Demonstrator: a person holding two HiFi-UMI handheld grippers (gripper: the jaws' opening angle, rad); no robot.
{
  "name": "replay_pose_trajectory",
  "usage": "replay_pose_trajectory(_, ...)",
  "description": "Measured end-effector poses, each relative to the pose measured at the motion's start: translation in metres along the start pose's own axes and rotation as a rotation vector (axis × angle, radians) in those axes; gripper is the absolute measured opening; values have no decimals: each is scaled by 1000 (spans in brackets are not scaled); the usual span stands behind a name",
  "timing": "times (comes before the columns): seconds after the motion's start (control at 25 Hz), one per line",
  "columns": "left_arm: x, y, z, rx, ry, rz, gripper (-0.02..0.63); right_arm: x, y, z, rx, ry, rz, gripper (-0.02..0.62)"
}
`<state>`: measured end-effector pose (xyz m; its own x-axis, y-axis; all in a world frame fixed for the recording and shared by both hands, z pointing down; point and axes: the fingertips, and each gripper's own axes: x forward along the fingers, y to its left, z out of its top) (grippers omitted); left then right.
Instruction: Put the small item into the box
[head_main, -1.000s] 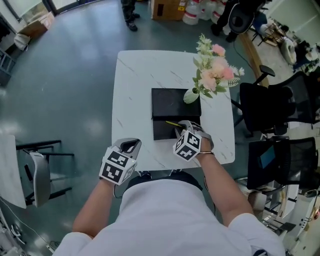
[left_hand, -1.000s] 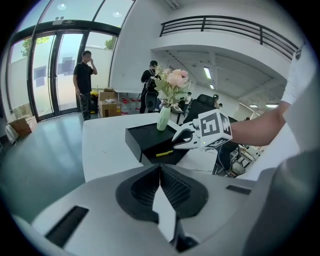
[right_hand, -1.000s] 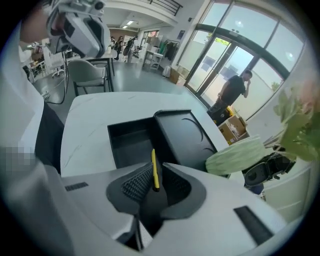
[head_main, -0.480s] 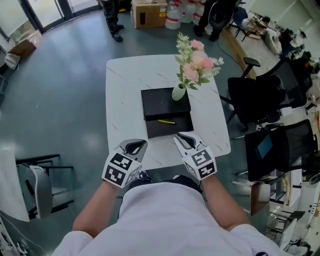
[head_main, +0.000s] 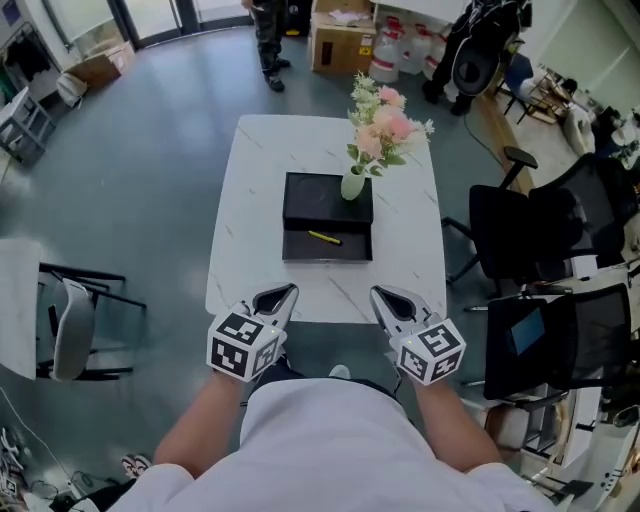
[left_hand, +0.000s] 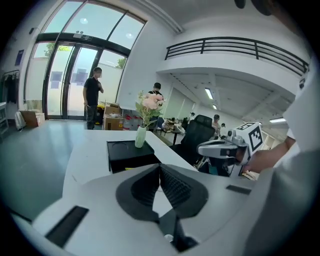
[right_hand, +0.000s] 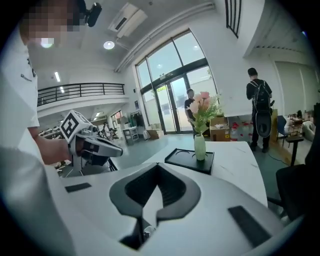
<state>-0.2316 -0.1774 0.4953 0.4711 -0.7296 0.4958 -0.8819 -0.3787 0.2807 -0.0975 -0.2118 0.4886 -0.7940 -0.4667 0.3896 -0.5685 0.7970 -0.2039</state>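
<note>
The thin yellow item lies inside the open front half of the black rectangular box on the white table, while the left tool and right tool hang at the near edge, jaws together and empty, so the task looks done and the sound finish is holding both clear of the box.

Thin yellow item lying flat inside open black box.
</note>
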Motion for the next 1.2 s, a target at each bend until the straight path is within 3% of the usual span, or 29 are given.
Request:
replay_pose_trajectory(0.24, -8, -69, -39, 5, 7, 44, 16, -44, 6, -41, 9, 24, 78, 15)
replay_pose_trajectory(0.44, -23, -100, -50, 3, 25, 64, 16, -68, 17, -46, 30, 32, 120, 15)
replay_pose_trajectory(0.64, -33, -98, -47, 5, 33, 81, 17, -79, 30, -41, 34, 26, 123, 15)
replay_pose_trajectory(0.88, -47, -89, -38, 55, 36, 53, 16, -77, 47, -34, 0, 8, 90, 15)
replay_pose_trajectory(1.2, -60, -73, -42, 63, 39, 27, 16, -67, 64, -29, 0, -2, 46, 15)
